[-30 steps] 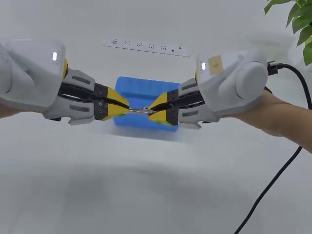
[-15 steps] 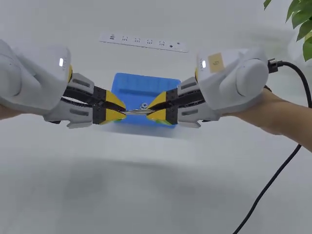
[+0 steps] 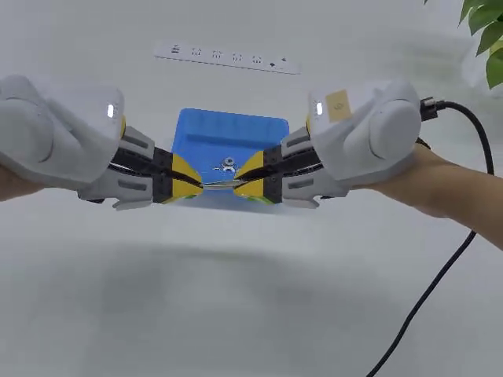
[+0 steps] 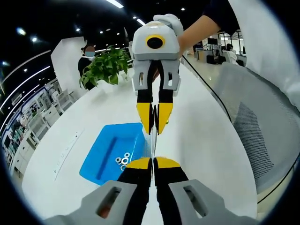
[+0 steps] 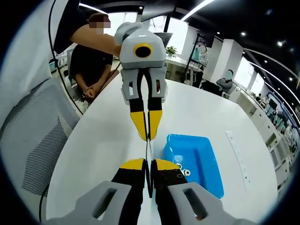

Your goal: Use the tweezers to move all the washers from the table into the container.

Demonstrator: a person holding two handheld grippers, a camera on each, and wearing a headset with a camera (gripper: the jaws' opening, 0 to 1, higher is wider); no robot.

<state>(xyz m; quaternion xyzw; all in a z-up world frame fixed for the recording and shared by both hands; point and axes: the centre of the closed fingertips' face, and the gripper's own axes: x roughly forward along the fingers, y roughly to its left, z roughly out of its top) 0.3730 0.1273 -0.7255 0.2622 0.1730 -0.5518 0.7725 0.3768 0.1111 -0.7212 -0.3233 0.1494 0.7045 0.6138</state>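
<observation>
and here, nose to nose above the white counter: left claw and right claw, tips nearly touching. between them, slim silver metal tweezers, off the counter, held level, long axis straight across from claw to claw. left claw pinched tight on one end, right claw pinched tight on the other. no telling which end carries the tips, too thin to read.

from the left gripper view: left claw squeezed together on the tweezers, long axis dead ahead into the right claw, also clamped. from the right gripper view, same again in mirror: right claw closed on the tweezers, left claw gripping the far end.

just behind the tweezers in the head view, a blue rectangular plastic container sitting on the counter, and inside it a cluster of small silver metal washers. same container with washers beside the tweezers' line, and again with washers.

further back, a white power strip. off to the right, a black cable and a green leafy plant.
</observation>
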